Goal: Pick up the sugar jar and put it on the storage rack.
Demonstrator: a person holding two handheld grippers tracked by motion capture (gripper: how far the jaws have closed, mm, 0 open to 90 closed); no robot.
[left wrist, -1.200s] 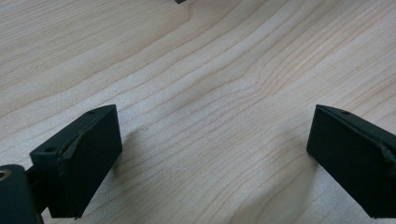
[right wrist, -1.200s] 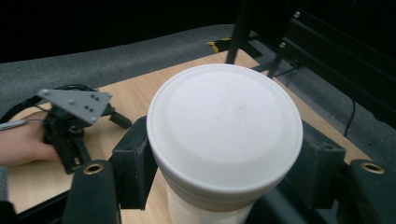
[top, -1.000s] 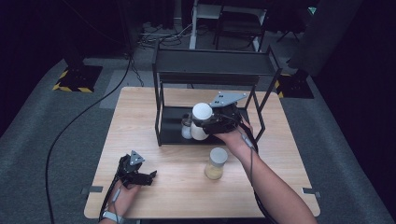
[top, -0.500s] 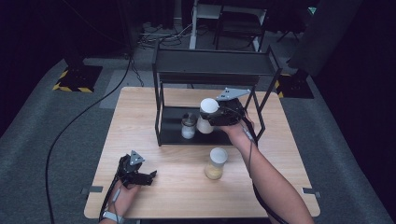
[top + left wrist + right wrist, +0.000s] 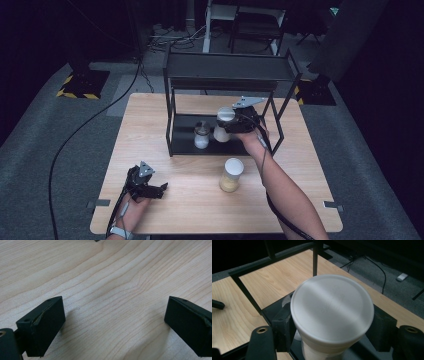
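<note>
My right gripper (image 5: 229,123) is shut on a white-lidded jar (image 5: 223,125), held just above the lower shelf of the black rack (image 5: 230,70). In the right gripper view the jar's lid (image 5: 332,307) sits between the black pads (image 5: 283,327), with the shelf below it. A smaller jar of white stuff (image 5: 201,136) stands on that shelf to the left. Another white-lidded jar with yellowish contents (image 5: 232,175) stands on the table in front of the rack. My left gripper (image 5: 155,189) rests open on the wooden table (image 5: 112,277), nothing between its fingers (image 5: 45,322).
The rack has a top shelf and thin black posts (image 5: 171,125) at its corners; one post (image 5: 315,257) rises just behind the held jar. A black cable (image 5: 80,135) runs over the grey floor left of the table.
The right gripper has carried the jar a little to the right and lower, in under the rack's top shelf. The left gripper has stayed put.
</note>
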